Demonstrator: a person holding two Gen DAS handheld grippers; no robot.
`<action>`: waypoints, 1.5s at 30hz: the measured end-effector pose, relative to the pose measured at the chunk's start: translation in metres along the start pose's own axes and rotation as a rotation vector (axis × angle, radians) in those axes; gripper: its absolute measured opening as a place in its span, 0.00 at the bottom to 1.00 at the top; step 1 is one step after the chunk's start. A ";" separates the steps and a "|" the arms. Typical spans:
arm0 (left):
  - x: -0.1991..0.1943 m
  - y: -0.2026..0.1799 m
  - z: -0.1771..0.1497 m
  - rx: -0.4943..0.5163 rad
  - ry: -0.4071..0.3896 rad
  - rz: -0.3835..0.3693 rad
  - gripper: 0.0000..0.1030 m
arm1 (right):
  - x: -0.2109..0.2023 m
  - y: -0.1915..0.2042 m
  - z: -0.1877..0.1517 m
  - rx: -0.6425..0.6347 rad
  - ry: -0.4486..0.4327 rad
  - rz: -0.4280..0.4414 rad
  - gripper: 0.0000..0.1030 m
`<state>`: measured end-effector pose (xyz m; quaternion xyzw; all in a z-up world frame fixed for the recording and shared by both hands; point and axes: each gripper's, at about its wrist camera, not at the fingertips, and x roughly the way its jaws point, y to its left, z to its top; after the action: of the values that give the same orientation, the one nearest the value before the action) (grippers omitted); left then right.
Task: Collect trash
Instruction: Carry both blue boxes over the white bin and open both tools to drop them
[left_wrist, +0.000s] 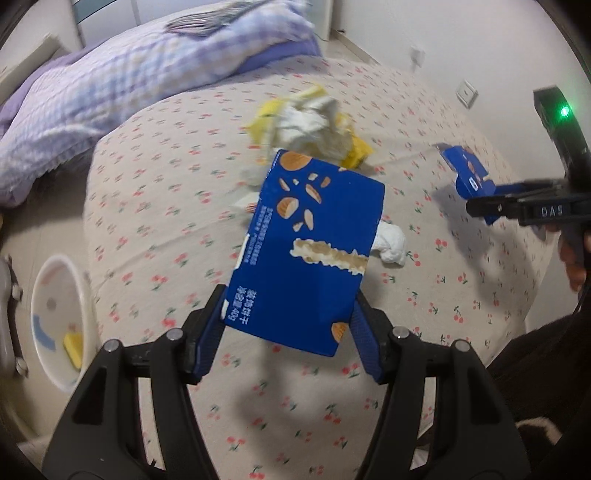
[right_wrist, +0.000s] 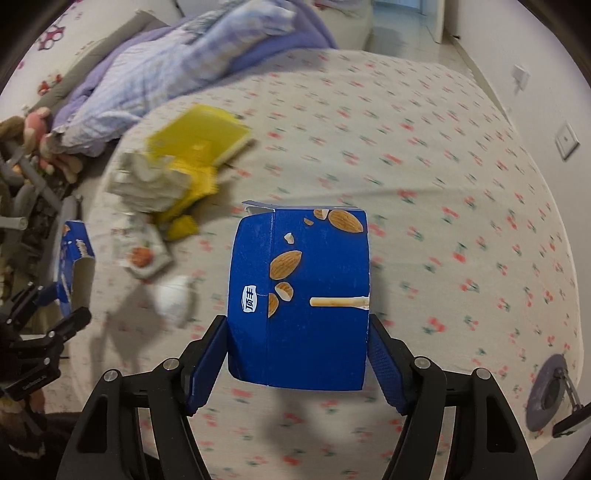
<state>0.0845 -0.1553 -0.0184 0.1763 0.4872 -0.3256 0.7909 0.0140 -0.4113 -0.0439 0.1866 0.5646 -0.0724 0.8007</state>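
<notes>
Left gripper (left_wrist: 288, 332): clamped on my blue snack box (left_wrist: 303, 254).
Right gripper (right_wrist: 297, 354): grasping second box (right_wrist: 299, 295).
Next: I carry both level to the bin (left_wrist: 55, 321).

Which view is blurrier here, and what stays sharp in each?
Right wrist view: heavier motion smear across the bedsheet and yellow packet; the blue box in the right gripper stays crisp. Left wrist view: milder blur on the quilt; its blue box in the left gripper is sharp.
</notes>
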 end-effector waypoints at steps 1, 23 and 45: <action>-0.002 0.006 -0.001 -0.016 -0.003 0.004 0.62 | -0.001 0.008 0.002 -0.007 -0.006 0.011 0.71; -0.049 0.199 -0.076 -0.596 -0.043 0.150 0.62 | 0.016 0.212 0.034 -0.260 -0.036 0.199 0.72; -0.023 0.253 -0.095 -0.649 -0.031 0.311 0.84 | 0.089 0.318 0.058 -0.299 0.019 0.223 0.72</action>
<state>0.1886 0.0924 -0.0520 -0.0171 0.5205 -0.0324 0.8531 0.2000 -0.1322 -0.0405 0.1275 0.5525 0.1035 0.8172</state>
